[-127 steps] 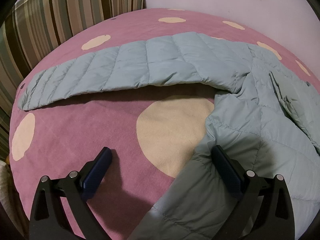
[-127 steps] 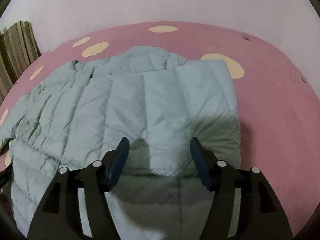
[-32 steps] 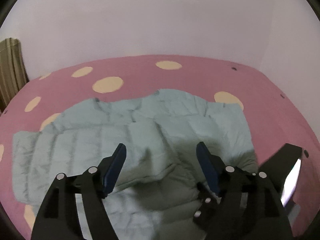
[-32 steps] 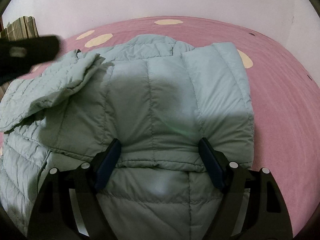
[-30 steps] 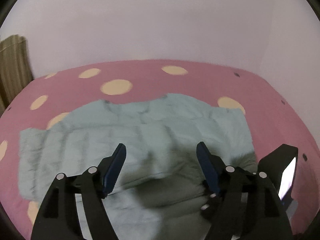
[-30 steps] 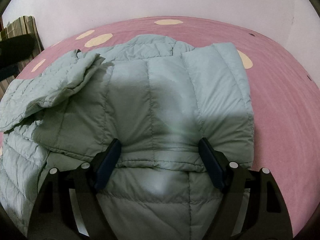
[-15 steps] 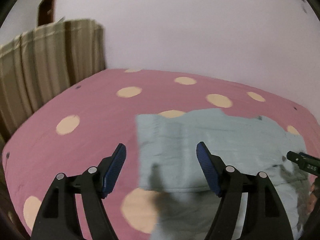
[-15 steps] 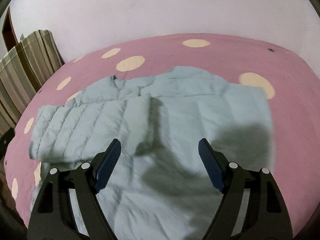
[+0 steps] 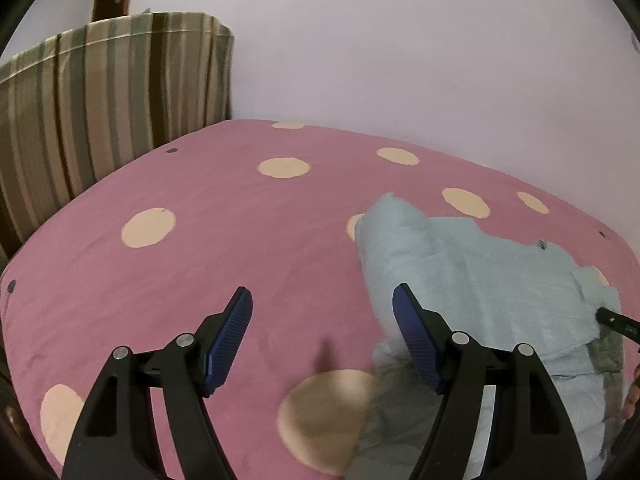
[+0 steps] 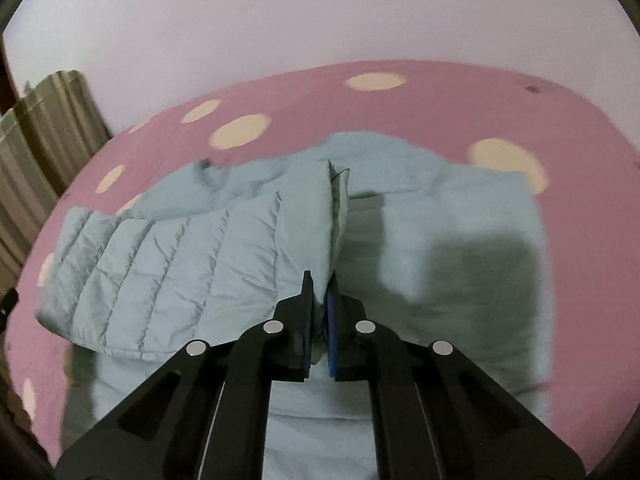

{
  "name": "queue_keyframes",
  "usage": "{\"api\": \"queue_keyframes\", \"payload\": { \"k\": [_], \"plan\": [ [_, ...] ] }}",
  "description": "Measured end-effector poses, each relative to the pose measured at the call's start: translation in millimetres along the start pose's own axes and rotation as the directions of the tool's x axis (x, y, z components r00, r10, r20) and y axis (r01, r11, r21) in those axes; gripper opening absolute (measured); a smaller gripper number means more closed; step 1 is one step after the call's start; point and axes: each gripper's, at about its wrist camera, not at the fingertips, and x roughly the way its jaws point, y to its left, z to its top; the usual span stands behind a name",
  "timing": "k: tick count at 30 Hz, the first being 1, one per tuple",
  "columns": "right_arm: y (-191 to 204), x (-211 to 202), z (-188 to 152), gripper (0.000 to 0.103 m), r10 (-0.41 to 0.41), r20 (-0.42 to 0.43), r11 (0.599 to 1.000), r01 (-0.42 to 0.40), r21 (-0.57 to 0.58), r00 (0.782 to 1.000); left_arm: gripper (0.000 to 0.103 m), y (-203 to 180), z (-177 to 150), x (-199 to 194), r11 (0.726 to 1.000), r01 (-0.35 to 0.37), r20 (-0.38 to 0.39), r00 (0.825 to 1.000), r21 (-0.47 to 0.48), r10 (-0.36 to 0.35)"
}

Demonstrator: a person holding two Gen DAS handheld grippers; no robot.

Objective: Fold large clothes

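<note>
From the left wrist, the left gripper (image 9: 322, 312) hangs wide and empty over the pink dotted bedcover (image 9: 208, 248), the pale blue quilted jacket (image 9: 472, 276) at its right. From the right wrist, the right gripper (image 10: 319, 292), jaws just closed, pinches the jacket's folded sleeve edge (image 10: 324, 240); that sleeve (image 10: 180, 272) runs leftward across the cover, bare pink on all sides.

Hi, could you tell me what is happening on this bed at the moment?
A person with a handheld gripper in each hand is folding a light blue puffer jacket spread on a pink bedspread with cream dots. The right gripper has just closed on the end of the quilted sleeve that lies folded across the jacket's body. The left gripper is open and empty, above the bedspread beside the jacket's left edge.
</note>
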Motion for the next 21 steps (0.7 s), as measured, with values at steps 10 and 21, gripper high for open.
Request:
{"api": "queue_keyframes", "payload": {
  "k": [10,21],
  "plan": [
    [-85,4,-14,0.005,-0.129,-0.028,0.987,0.131,0.089,0.991,0.072,-54,-2,31,0.996,0.047,-0.049,0.998,0.082,-0.043],
    [-100,23,-22,0.011,-0.116,-0.081,0.989,0.122,0.079,0.990,0.072,-75,-22,71,0.983,0.011,-0.157,0.988,0.183,0.018]
  ]
}}
